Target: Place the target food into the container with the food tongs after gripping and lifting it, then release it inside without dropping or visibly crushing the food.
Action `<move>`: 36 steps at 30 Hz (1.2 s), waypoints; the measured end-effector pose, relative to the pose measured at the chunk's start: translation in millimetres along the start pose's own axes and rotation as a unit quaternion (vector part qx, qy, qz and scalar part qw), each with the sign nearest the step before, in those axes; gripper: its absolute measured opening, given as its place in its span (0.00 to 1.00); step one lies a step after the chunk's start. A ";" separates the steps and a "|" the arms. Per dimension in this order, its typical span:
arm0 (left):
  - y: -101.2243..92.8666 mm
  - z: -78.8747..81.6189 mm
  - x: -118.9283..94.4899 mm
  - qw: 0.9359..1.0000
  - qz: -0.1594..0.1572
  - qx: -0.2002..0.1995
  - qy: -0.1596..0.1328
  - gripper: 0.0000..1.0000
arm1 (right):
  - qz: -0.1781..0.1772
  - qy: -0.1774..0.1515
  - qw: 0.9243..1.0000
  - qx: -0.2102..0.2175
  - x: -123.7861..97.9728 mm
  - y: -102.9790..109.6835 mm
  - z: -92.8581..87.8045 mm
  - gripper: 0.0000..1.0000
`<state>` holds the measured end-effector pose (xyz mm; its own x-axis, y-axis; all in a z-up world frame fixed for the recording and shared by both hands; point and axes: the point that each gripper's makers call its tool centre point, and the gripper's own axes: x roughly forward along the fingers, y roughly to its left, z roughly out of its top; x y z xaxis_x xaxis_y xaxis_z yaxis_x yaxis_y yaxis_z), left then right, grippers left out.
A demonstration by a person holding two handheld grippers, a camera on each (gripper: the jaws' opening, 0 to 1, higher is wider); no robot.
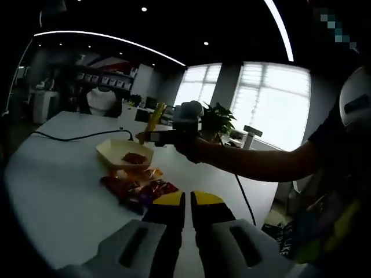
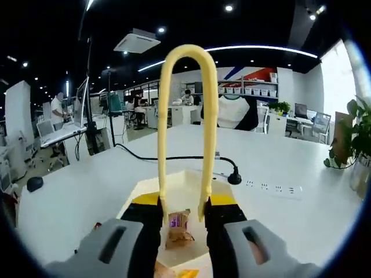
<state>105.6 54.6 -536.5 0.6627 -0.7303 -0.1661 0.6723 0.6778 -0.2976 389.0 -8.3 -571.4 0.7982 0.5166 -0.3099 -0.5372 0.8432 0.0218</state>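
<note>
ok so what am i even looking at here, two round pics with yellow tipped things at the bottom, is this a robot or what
No robot: a person holds a two-jaw claw in each hand, and a fisheye camera rides on each one, looking out along its jaws.

The left gripper view looks across a white table. The left claw sits at the bottom, jaws closed together with nothing between them. Ahead lie a pile of wrapped snacks and a pale container with one dark item inside. The person's arm reaches in from the right with the other claw.

The right gripper view is taken from that other claw. The right claw is squeezing yellow food tongs, whose loop rises up the middle. A wrapped snack sits between the tong tips, over the container. Behind is an open office.
</note>
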 end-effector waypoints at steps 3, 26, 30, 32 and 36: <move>-3.2 -0.5 1.7 1.000 -0.007 0.000 0.002 0.05 | 0.000 0.002 1.000 -0.005 -3.7 -0.7 0.4 0.26; -2.0 -3.7 -0.3 1.000 0.010 0.025 0.007 0.12 | 0.015 -0.014 1.000 -0.021 -56.2 32.6 6.6 0.27; -0.9 -5.9 0.6 0.998 0.020 0.057 0.015 0.17 | 0.021 -0.021 0.999 -0.028 -63.8 39.7 4.4 0.27; -0.6 -5.4 0.7 0.998 0.021 0.055 0.013 0.21 | 0.027 -0.012 0.999 -0.025 -67.3 43.3 1.9 0.27; 7.8 -2.5 -2.2 0.995 0.054 0.084 0.012 0.37 | 0.026 -0.012 0.999 -0.021 -76.1 48.2 -1.0 0.28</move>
<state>108.6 61.2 -540.9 0.7278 -0.6522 -0.2119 0.6442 0.7562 -0.1152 302.1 -7.2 -547.7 0.7752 0.5632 -0.2861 -0.5883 0.8086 -0.0025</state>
